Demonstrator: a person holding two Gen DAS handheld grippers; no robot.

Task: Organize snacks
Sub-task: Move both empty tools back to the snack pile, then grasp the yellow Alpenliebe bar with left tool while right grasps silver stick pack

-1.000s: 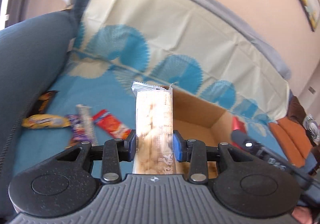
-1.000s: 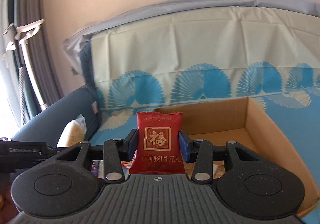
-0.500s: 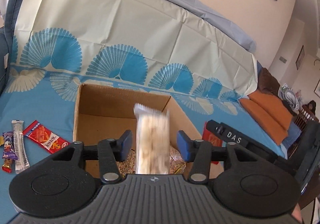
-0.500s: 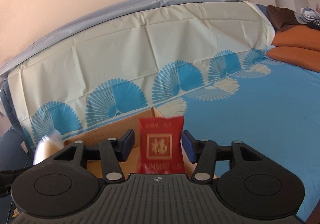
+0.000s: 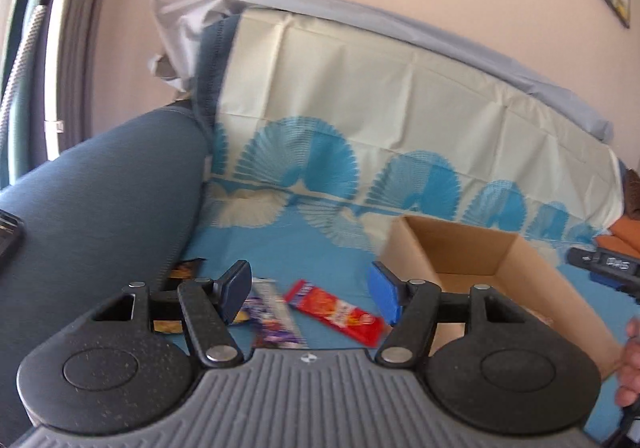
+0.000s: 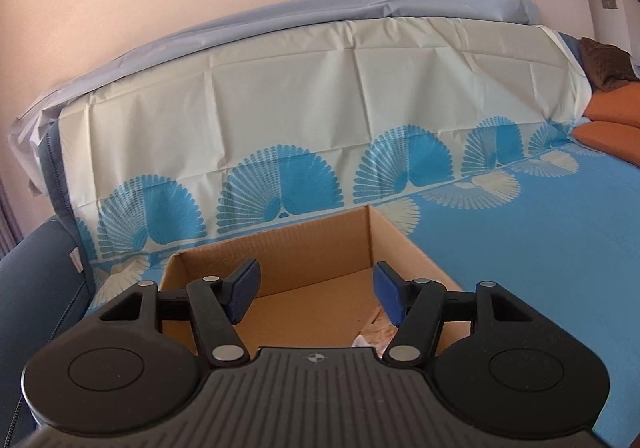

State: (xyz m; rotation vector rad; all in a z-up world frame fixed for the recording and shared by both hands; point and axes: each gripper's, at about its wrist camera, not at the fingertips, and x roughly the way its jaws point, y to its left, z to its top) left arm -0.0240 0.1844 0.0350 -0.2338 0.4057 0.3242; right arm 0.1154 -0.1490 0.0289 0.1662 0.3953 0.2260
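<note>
Holding both tools wide, you have nothing between the pads of either one: your left gripper has just been spreading its jaws and stands empty low in the left wrist frame, and your right gripper has likewise just spread and is empty over the cardboard box. Past your left fingertips, loose snacks lie flat on the blue patterned cloth: a red snack packet, long and flat with a glossy wrapper, runs on a diagonal from upper left to lower right between the two pads; just left of it, a purple and silver wrapper is blurred and runs roughly up and down the frame, tilted slightly; a yellow packet and a dark orange packet peep out behind the left finger, too hidden to tell how they point. In the left view the box sits right of centre, an open-topped corrugated carton with plain brown walls. In the right wrist frame its floor fills the lower middle, and a pale crinkled wrapper shows inside, low and right, beside the blue pad. Behind everything a cream sheet printed with blue fan shapes drapes the sofa back, creased in squares; a smooth dark blue sofa arm fills the left of the left view, and your hand shows at its right edge.
</note>
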